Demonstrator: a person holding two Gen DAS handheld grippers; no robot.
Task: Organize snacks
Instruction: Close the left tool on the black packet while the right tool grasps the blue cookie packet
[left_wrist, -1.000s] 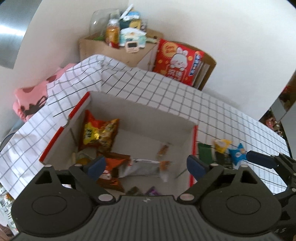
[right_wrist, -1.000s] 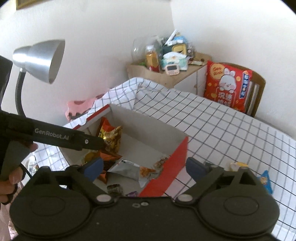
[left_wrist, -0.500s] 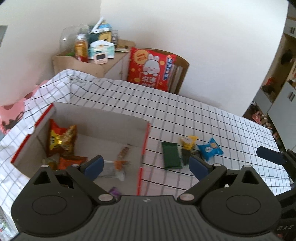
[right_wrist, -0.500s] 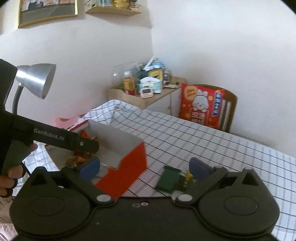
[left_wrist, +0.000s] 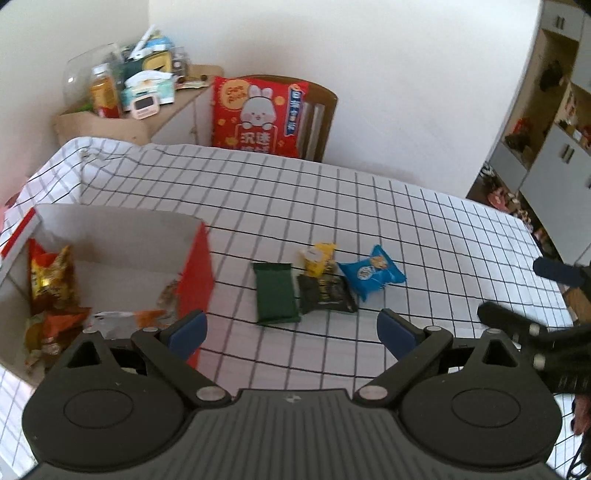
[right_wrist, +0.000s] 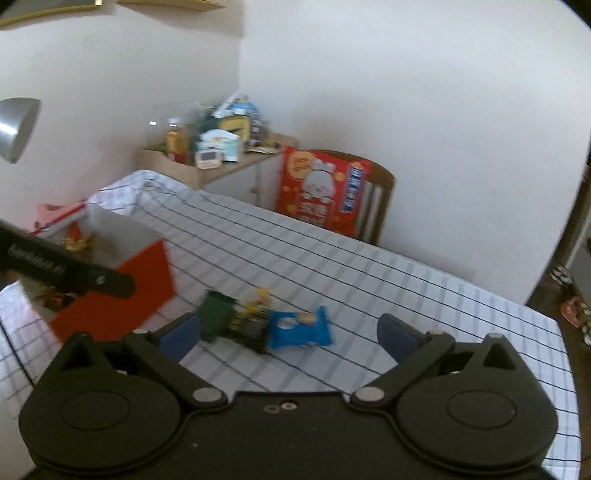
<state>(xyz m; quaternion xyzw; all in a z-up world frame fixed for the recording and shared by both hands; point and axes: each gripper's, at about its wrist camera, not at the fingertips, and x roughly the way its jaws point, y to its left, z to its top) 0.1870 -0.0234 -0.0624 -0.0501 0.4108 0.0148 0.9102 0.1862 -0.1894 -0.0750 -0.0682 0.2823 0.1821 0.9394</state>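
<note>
Four snack packets lie together on the checked tablecloth: a dark green one (left_wrist: 276, 292), a black one (left_wrist: 325, 293), a yellow one (left_wrist: 317, 258) and a blue one (left_wrist: 371, 272). They also show in the right wrist view: green (right_wrist: 216, 314), black (right_wrist: 249, 326), blue (right_wrist: 299, 326). A red and white box (left_wrist: 195, 273) at the left holds several snack bags (left_wrist: 50, 277). My left gripper (left_wrist: 291, 332) is open and empty, just short of the packets. My right gripper (right_wrist: 288, 334) is open and empty above them.
A red rabbit-print bag (left_wrist: 258, 114) stands on a wooden chair (left_wrist: 323, 110) behind the table. A cluttered side cabinet (left_wrist: 129, 110) is at the back left. A lamp shade (right_wrist: 14, 129) hangs at the left. The table's right edge (right_wrist: 554, 332) is near.
Both grippers have swung right, away from the box and toward the loose packets on the cloth. Both stayed open and empty.
</note>
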